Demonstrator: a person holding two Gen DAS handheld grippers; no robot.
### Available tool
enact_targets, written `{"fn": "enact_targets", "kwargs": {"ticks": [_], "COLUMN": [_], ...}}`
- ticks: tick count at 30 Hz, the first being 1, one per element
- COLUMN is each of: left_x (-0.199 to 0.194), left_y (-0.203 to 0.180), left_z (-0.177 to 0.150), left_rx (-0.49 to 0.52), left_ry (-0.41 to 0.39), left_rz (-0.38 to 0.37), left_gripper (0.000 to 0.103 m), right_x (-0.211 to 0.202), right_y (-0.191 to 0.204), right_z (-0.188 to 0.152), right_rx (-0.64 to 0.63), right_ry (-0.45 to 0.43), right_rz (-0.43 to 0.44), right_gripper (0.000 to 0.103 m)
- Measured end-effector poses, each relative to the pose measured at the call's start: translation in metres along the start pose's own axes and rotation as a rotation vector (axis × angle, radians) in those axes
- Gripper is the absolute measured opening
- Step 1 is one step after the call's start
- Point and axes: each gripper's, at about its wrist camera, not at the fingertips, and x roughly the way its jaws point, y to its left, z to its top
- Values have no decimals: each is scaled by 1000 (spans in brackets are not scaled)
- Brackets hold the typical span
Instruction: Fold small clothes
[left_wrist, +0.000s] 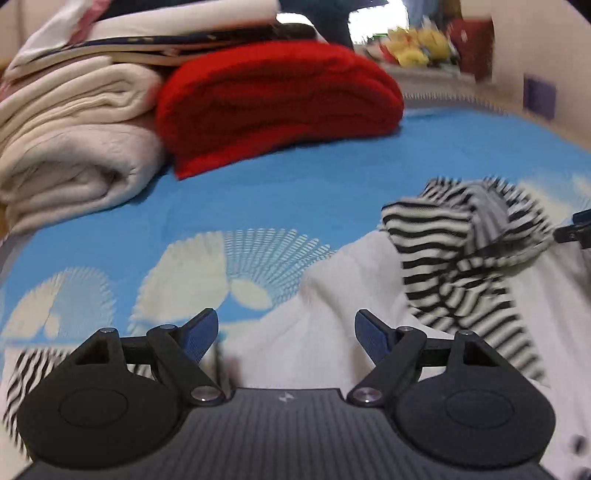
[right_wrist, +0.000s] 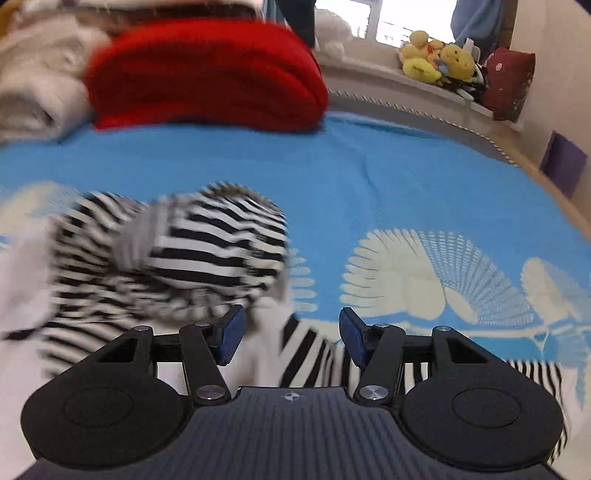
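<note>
A blue bedspread (right_wrist: 369, 177) with pale fan patterns covers the bed. At its far side lies a stack of folded cream blankets (left_wrist: 74, 147), with a folded red knit (left_wrist: 277, 103) just beside them. In front, a white garment with black-and-white striped sleeves (left_wrist: 461, 258) lies crumpled on the spread, one striped sleeve flopped over the white body; it is blurred in both views. The left claw (left_wrist: 286, 338) is spread above the white cloth, nothing between its blue pads. The right claw (right_wrist: 291, 338) is also spread, over a striped part of the garment, gripping nothing. Yellow plush toys (right_wrist: 436, 59) sit on the windowsill.
</note>
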Motion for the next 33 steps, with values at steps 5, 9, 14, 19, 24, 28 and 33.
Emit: {"fn": "enact_targets", "kwargs": {"ticks": [5, 9, 14, 19, 24, 28, 33], "left_x": [47, 73, 91, 50, -8, -31, -33], "left_y": [-5, 47, 54, 80, 97, 107, 120], "left_z": [-1, -9, -18, -27, -49, -77, -104], "left_rx": [42, -215, -188, -282, -314, -376, -436], "left_ry": [19, 18, 45, -33, -75, -29, 60], "left_rz": [-22, 11, 158, 84, 83, 131, 231], "left_gripper": [0, 1, 1, 60, 79, 84, 84], "right_x": [7, 44, 52, -4, -61, -62, -33], "right_y": [-4, -68, -67, -121, -229, -301, -305], "right_z": [-5, -11, -31, -36, -93, -158, -165], "right_rx": [-79, 175, 169, 399, 672, 961, 926], "right_ry": [-133, -35, -89, -237, -218, -95, -89], "right_rz": [-7, -84, -77, 3, -244, -527, -324], "right_gripper": [6, 5, 6, 59, 66, 67, 73]}}
